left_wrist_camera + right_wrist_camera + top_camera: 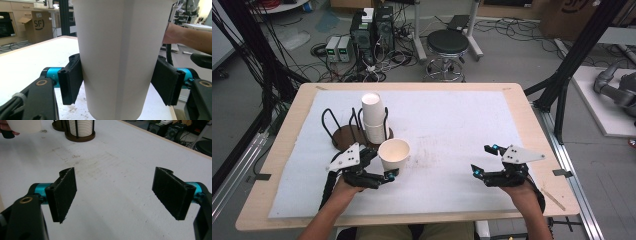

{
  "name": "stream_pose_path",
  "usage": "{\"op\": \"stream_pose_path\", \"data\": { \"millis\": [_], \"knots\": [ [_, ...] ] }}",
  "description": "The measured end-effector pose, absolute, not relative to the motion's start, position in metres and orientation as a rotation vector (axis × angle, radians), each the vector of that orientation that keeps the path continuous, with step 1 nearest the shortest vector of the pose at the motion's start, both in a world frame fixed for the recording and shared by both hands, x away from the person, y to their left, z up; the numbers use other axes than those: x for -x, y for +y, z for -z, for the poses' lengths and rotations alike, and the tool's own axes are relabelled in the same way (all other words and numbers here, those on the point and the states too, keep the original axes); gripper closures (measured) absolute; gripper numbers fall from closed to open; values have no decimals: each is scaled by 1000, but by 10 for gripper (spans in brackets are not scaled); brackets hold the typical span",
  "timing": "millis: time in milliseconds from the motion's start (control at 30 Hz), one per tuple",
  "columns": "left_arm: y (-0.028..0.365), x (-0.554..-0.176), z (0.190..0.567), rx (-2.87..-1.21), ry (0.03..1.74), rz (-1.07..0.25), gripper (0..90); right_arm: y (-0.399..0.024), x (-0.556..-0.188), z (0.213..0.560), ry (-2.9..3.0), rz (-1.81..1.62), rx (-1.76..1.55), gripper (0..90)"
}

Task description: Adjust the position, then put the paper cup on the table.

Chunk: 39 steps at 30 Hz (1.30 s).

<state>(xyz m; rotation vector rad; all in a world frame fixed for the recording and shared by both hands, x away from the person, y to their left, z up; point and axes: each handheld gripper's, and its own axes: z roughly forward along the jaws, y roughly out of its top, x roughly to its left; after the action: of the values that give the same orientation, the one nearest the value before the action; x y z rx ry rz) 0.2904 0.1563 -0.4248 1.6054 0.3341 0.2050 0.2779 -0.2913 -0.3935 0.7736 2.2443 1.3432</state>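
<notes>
1. On the left half of the worktop [522, 125], which is a pale wooden board covered with a white cloth, the left tongs [384, 167] pinch a single white paper cup [394, 154].
2. Left gripper view: both black pads press against opposite sides of the single white paper cup [117, 57], roughly at the lower half of its wall. The cup stands upright, mouth upward, with its base at or just above the cloth; contact with the cloth cannot be determined.
3. Just behind the held cup stands a round dark-brown cup rack with black wire hoops [343, 131]. A stack of white paper cups [373, 117] sits upright in one of its compartments; the held cup is just beside this stack but apart from it.
4. On the right side of the worktop, the right tongs [484, 161] are spread wide with nothing between the pads. They are near the cloth, well apart from the cup and the rack.
5. Right gripper view: bare, lightly stained white cloth lies between the spread pads; the rack [80, 137] shows at the far upper left.
</notes>
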Motion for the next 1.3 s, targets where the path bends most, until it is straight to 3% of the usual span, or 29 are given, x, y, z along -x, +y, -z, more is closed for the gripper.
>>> {"op": "stream_pose_path", "data": {
  "millis": [600, 1300],
  "knots": [
    [146, -298, 425, -1580, 353, -201, 301, -297, -275, 395, 2230, -1366, -790, 202],
    [95, -351, 422, -1553, 467, -317, 302, -296, -283, 394, 2221, -1413, -793, 203]
  ]
}}
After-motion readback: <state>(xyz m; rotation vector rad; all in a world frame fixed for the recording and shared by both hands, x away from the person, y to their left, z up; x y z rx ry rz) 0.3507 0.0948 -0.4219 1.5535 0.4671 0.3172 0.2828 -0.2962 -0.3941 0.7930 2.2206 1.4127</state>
